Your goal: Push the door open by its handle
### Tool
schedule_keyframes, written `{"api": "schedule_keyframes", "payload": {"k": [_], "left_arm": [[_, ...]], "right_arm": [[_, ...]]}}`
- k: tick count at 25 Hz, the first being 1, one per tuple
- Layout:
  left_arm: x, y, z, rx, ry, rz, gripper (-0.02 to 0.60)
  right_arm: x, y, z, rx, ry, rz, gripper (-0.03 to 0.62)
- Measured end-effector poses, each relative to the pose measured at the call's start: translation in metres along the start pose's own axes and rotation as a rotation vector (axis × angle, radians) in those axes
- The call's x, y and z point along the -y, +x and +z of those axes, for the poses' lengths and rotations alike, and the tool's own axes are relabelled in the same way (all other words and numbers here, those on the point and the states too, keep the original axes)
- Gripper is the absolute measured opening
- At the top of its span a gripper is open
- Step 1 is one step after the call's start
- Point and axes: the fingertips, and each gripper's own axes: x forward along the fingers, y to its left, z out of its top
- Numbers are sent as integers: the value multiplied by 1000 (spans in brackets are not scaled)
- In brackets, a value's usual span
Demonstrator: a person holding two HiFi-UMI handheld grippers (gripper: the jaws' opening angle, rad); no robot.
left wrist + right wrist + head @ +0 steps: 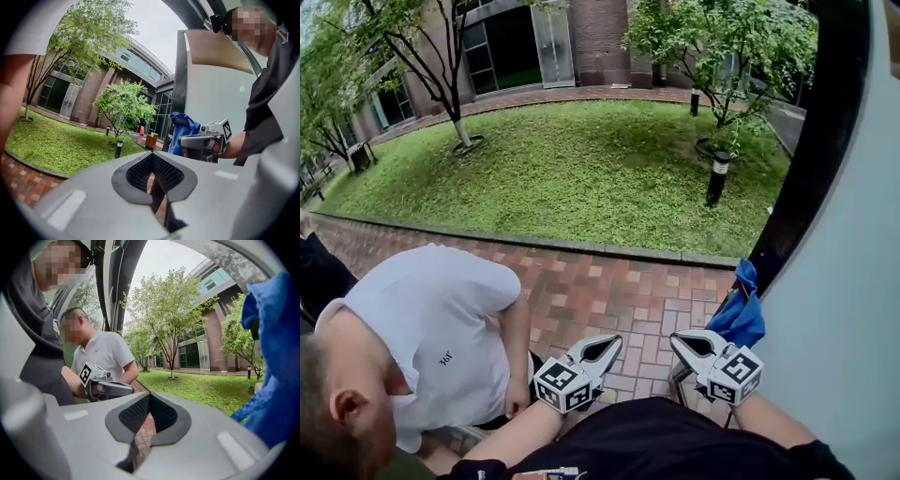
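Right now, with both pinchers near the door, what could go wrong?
1. The blue cloth hangs by the edge of the door, right beside the shut right gripper. It could snag on the gripper or get dragged along.
2. A person in a white shirt is close to the shut left gripper. A swing that way might bump them.

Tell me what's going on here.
A person at a doorway holds a gripper in each hand. The left gripper and right gripper are both shut, gripping nothing. The white door is at the right, with a blue cloth at its edge. Another person in a white shirt bends low at the left.
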Motion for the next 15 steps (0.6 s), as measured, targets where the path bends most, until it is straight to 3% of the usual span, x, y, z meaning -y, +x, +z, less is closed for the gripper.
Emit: {"api": "schedule_keyframes", "payload": {"k": [15], "left_arm": [[7,-4,6,2,-14,0,0]], "right_arm": [[-11,0,0,-24,-11,23,0]]}}
